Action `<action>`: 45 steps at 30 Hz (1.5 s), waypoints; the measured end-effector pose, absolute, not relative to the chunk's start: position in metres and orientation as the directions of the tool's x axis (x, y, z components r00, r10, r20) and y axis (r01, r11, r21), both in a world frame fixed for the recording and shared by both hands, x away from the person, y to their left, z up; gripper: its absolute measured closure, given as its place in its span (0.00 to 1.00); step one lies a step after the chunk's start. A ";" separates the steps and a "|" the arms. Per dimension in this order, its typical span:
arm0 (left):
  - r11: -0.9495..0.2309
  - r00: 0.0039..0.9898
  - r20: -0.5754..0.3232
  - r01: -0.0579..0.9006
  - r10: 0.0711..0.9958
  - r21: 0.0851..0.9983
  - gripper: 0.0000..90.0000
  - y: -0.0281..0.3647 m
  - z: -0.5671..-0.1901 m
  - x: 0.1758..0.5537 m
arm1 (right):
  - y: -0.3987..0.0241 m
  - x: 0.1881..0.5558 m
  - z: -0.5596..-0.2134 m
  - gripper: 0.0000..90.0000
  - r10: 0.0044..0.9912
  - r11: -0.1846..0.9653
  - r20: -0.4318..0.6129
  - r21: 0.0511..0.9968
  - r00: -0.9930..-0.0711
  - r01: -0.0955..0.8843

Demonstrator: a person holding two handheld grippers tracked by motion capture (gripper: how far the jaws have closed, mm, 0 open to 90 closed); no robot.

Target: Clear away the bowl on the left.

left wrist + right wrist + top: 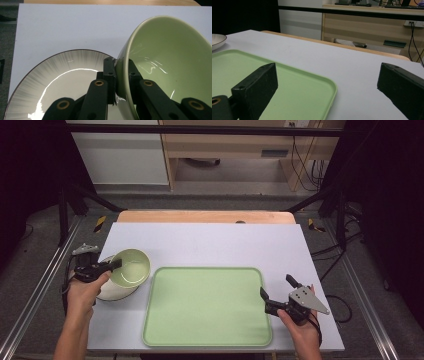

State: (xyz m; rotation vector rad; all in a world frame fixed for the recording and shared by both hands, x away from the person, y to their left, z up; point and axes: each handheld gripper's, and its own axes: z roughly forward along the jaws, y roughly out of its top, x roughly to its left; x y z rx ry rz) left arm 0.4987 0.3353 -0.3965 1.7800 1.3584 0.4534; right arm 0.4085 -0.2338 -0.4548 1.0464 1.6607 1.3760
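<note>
Left gripper (116, 265) clamps green bowl (131, 267) above plate (114, 291)

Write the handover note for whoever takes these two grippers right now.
Left gripper: shut on the rim of the green bowl, one jaw inside, one outside; the bowl hangs tilted above the white plate.
Right gripper: open, holding nothing, at the right edge of the green tray.
Things: the plate sits on the white mat, left of the tray. The tray has nothing on it.
Done: bowl gripped and raised off the plate.
Left: probably set the bowl on the tray, perhaps the plate too.
</note>
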 end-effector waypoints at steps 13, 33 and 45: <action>-0.075 0.382 -0.199 0.594 0.903 0.801 0.92 0.324 -0.387 0.495 | -0.234 0.408 -0.455 0.04 0.914 0.096 -0.034 0.986 -0.403 0.135; -0.102 0.450 -0.211 0.577 0.868 0.811 0.92 0.304 -0.378 0.492 | -0.235 0.408 -0.454 0.04 0.916 0.097 -0.036 0.986 -0.400 0.134; -0.118 0.471 -0.207 0.571 0.857 0.812 0.92 0.295 -0.376 0.491 | -0.235 0.408 -0.454 0.04 0.916 0.097 -0.036 0.987 -0.400 0.132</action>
